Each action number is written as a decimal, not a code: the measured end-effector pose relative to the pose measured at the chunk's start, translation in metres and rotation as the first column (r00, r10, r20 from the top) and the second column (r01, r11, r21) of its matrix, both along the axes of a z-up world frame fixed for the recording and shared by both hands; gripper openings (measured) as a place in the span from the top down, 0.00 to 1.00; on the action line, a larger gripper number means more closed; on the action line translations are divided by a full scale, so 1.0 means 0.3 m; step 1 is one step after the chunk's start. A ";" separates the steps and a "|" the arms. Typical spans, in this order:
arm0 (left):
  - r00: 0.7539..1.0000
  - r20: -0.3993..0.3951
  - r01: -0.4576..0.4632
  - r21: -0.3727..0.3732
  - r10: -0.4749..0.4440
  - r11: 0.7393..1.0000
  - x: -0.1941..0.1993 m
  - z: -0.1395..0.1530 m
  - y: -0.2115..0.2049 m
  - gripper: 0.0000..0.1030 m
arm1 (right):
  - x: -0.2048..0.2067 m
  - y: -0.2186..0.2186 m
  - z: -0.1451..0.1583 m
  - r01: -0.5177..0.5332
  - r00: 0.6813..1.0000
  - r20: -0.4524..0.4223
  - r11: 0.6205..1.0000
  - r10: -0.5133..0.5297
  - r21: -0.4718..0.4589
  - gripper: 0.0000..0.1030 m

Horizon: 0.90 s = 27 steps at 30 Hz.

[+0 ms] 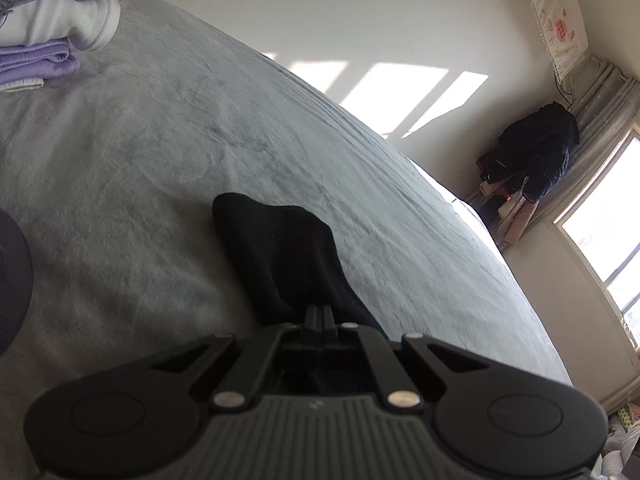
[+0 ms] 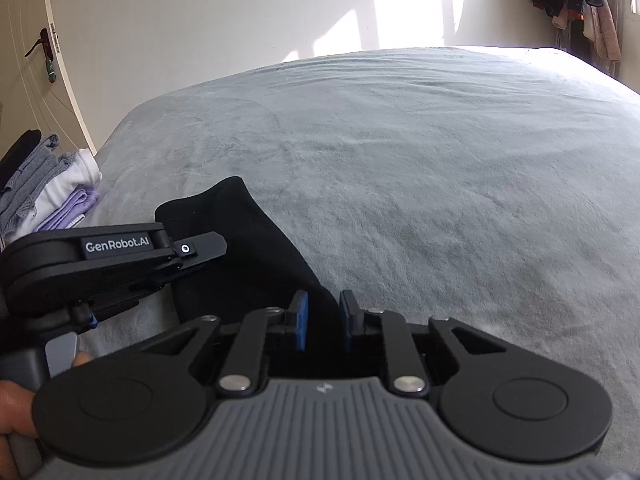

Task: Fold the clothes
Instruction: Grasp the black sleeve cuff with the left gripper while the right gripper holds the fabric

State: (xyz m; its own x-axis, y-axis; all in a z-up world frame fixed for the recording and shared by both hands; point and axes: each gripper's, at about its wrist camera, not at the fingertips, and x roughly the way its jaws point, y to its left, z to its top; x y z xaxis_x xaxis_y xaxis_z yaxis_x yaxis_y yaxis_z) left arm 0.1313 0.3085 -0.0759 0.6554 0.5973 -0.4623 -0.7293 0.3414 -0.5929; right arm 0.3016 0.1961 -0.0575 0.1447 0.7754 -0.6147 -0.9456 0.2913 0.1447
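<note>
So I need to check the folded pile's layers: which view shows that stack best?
The left wrist view: the folded stack sits top left, with grey, white and lilac layers clearly separated. The right wrist view shows the same stack smaller at its left edge, above the left gripper.

White lettering reading "GenRobot.AI" stands on the side of the left gripper (image 2: 208,250), seen at the near left of the right wrist view. The wall hanging (image 1: 560,20) at far right carries pink marks, possibly characters, too small to read.
</note>
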 end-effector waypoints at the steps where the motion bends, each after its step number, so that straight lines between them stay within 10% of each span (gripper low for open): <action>1: 1.000 -0.003 -0.004 0.022 0.004 1.000 0.001 0.008 -0.009 1.00 | -0.004 0.001 0.000 0.010 1.000 0.016 1.000 -0.010 0.002 0.94; 5: 0.995 -0.028 -0.088 0.157 0.094 0.984 -0.011 0.058 -0.048 1.00 | -0.015 0.011 0.000 0.063 0.995 0.081 0.998 -0.064 0.011 0.95; 15: 0.994 0.000 -0.108 0.024 0.108 0.994 -0.035 0.015 0.005 0.89 | -0.011 -0.050 0.047 0.159 0.981 0.101 0.986 -0.164 0.056 0.85; 27: 0.995 0.025 -0.100 -0.018 0.100 0.995 -0.039 0.005 0.014 0.89 | -0.015 0.106 0.008 -0.058 0.998 0.012 0.996 0.059 -0.071 0.83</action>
